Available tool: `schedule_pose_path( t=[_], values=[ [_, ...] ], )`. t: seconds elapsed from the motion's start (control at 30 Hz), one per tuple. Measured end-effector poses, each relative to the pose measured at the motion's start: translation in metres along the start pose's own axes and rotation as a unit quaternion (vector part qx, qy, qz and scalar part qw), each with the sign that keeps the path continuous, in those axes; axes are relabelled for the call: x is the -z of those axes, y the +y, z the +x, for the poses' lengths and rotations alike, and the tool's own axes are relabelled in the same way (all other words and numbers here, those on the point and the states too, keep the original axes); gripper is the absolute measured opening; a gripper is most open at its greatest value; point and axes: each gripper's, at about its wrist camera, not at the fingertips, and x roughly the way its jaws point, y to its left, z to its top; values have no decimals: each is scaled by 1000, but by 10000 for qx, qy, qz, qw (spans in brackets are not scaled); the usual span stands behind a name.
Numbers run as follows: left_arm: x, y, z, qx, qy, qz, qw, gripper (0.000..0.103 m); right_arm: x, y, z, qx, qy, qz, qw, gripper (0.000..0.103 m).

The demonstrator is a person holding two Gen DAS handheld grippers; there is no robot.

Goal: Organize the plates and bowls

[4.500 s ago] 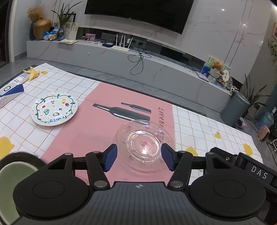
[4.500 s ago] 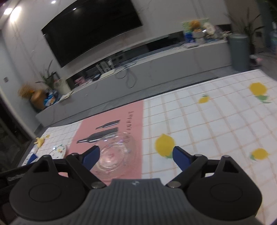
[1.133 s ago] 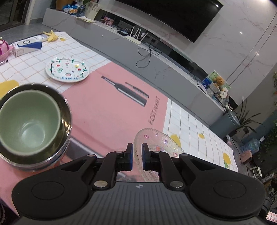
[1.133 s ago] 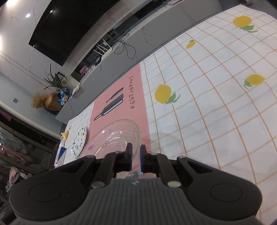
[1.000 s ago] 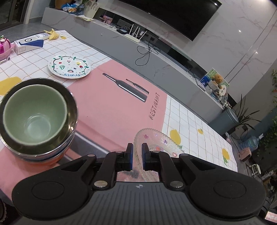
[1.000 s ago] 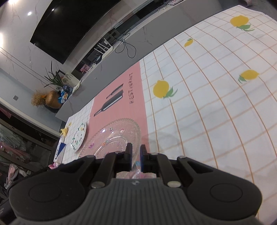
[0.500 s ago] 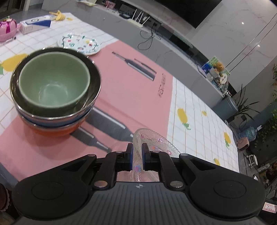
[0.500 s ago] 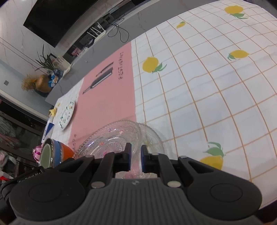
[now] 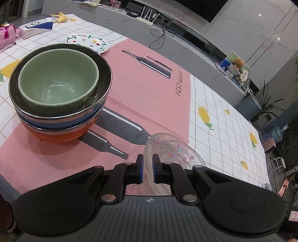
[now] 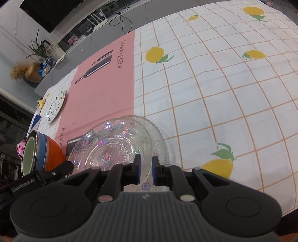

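Note:
My left gripper point(image 9: 148, 160) is shut on the rim of a clear patterned glass plate point(image 9: 173, 149), seen edge-on just above the pink cloth. My right gripper point(image 10: 145, 158) is shut on the opposite rim of the same glass plate point(image 10: 111, 145). A stack of bowls point(image 9: 59, 91), green inside steel, blue and orange ones, stands to the left on the pink cloth; it also shows at the left edge of the right wrist view point(image 10: 41, 154). A white painted plate point(image 9: 87, 41) lies farther back left and shows in the right wrist view point(image 10: 55, 108).
The table carries a white checked lemon-print cloth point(image 10: 214, 83) with a pink centre panel point(image 9: 141, 93). A blue-and-white box point(image 9: 36, 28), a banana peel point(image 9: 60, 16) and a pink pot point(image 9: 6, 33) sit at the far left. The table's near edge point(image 9: 11, 186) is close below.
Both grippers have closed on the glass plate, lifted it and carried it toward the near side. The bowl stack now looks closer in the left wrist view.

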Motion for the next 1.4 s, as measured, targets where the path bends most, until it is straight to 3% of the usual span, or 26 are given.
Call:
schedule_pose_path(
  t=[0.5,0.9,1.2,1.3,1.4],
  values=[
    [11,-6,15,-27,392,423,9983,10,-1,4,-5,481,-135,-214,9985,7],
    [13,-7,14,-144,358,616,9974,9,1,7,-4,616,-129,-373,9973,8],
    [6,-9,5,-46,104,610,9981,10,-4,0,-13,209,-270,-21,9994,17],
    [5,-8,5,-38,82,616,9981,23,-5,0,-14,257,-295,46,9992,29],
    [7,-7,7,-39,149,641,9978,26,-5,-2,-11,388,-233,92,9989,30]
  ],
)
